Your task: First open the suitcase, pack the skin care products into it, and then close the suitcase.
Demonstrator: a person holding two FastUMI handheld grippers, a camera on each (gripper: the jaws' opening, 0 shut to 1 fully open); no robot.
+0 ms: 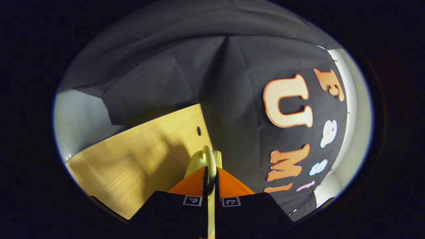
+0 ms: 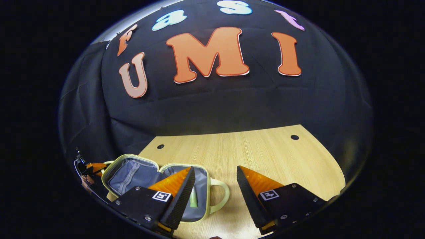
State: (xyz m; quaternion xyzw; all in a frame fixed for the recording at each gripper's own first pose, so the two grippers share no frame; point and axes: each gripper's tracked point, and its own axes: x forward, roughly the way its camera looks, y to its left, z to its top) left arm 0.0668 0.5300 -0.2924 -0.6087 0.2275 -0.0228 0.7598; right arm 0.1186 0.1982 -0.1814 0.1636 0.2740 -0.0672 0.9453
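The small suitcase (image 2: 132, 155) lies open on the wooden table (image 2: 265, 152) at the lower left of the right gripper view. It has a pale green rim and grey lining. A pale green tube (image 2: 193, 199) lies in its right half, partly behind my right finger (image 2: 181, 186). My right gripper (image 2: 215, 167) hovers open over the suitcase's right handle (image 2: 221, 196), holding nothing. My left gripper (image 1: 211, 169) is shut on a pale green handle loop (image 1: 208, 154) of the suitcase. That left gripper (image 2: 95, 166) also appears at the suitcase's far left end.
The table (image 1: 139, 156) carries small round holes (image 2: 294, 137) near its back edge. The black cloth wall (image 2: 215, 103) rises right behind the table. Bare wood stretches to the right of the suitcase.
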